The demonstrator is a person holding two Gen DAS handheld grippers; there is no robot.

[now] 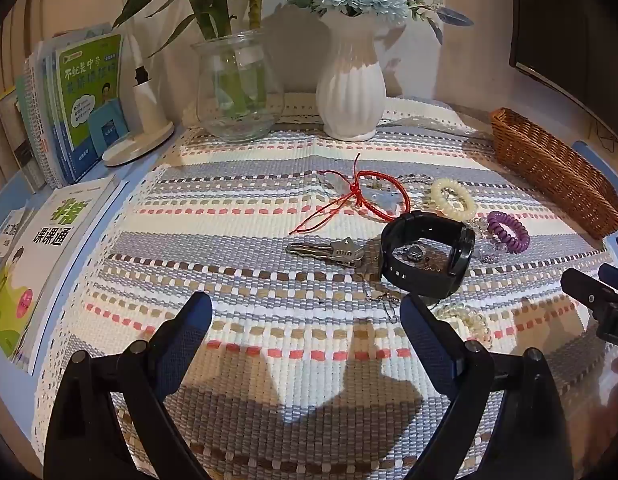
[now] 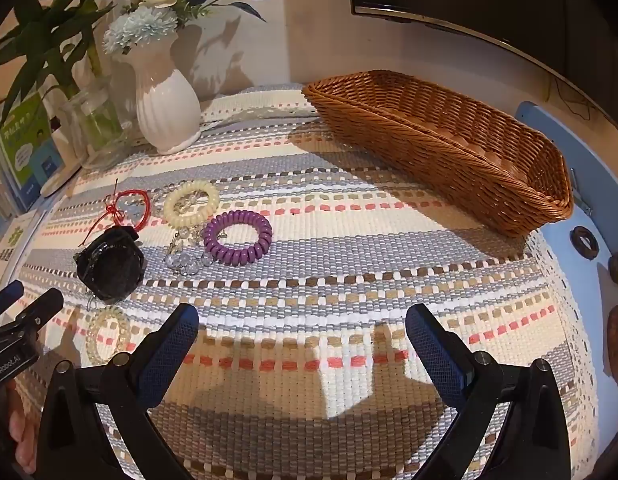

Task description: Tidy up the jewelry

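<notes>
Both hand-held grippers hang tilted downward over a striped woven table mat [image 1: 237, 216], neither touching anything. The left gripper [image 1: 305, 320] fills the bottom of its own view, jaws spread wide and empty, with only bare mat between its blue-padded fingers [image 1: 189, 332]. The right gripper [image 2: 301, 328] is likewise released, wide apart over bare mat at the bottom of its view; fingertips of the person's hand [image 2: 23, 436] show at that frame's lower left.

The jewelry lies in a loose cluster right of centre in the left view and left of centre in the right view: a black wristwatch [image 1: 427, 254] standing on its strap, a red cord bracelet [image 1: 373, 196] behind it, a cream bead bracelet [image 2: 191, 204], a purple bead bracelet [image 2: 238, 238], a clear crystal bracelet [image 2: 187, 262] between them, a pale translucent bracelet [image 2: 109, 334] nearest the grippers, and a silver hair clip [image 1: 329, 251] just left of the watch.

A wicker basket [image 2: 449, 148] sits empty at the upper right, well apart from the cluster. A white ribbed vase [image 1: 351, 88], a glass jar [image 1: 237, 88] of stems and books [image 1: 81, 100] line the back.
</notes>
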